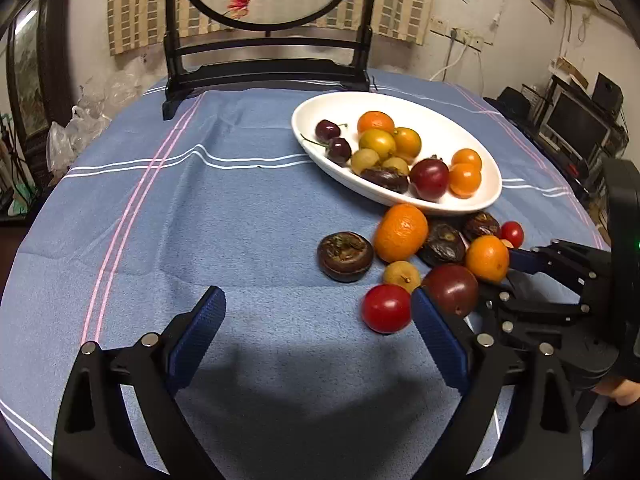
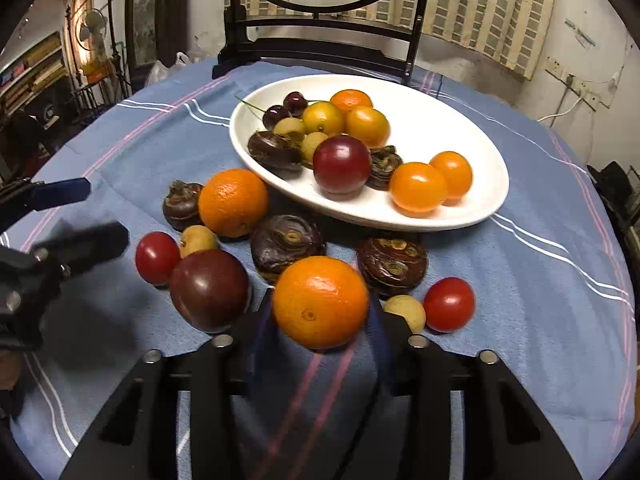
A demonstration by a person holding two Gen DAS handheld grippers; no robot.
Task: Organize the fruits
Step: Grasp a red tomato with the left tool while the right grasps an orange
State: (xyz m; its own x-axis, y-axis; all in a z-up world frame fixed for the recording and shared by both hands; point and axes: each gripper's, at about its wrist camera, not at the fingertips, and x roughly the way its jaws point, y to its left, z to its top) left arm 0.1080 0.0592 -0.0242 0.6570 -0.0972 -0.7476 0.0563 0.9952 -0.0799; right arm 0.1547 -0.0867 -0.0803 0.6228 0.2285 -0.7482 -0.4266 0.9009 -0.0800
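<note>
Right gripper (image 2: 320,316) clamped across orange (image 2: 320,302) at its widest girth, firm, light, slick-skinned; left gripper (image 1: 316,320) fingers apart at nine o'clock.

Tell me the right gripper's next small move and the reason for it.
Probably lift the orange and carry it over the white plate's rim. The right gripper appears closed on that orange, fingers flanking it, and the plate with sorted fruit lies just ahead. The left gripper is open and holds nothing, so it is out of the way.
</note>
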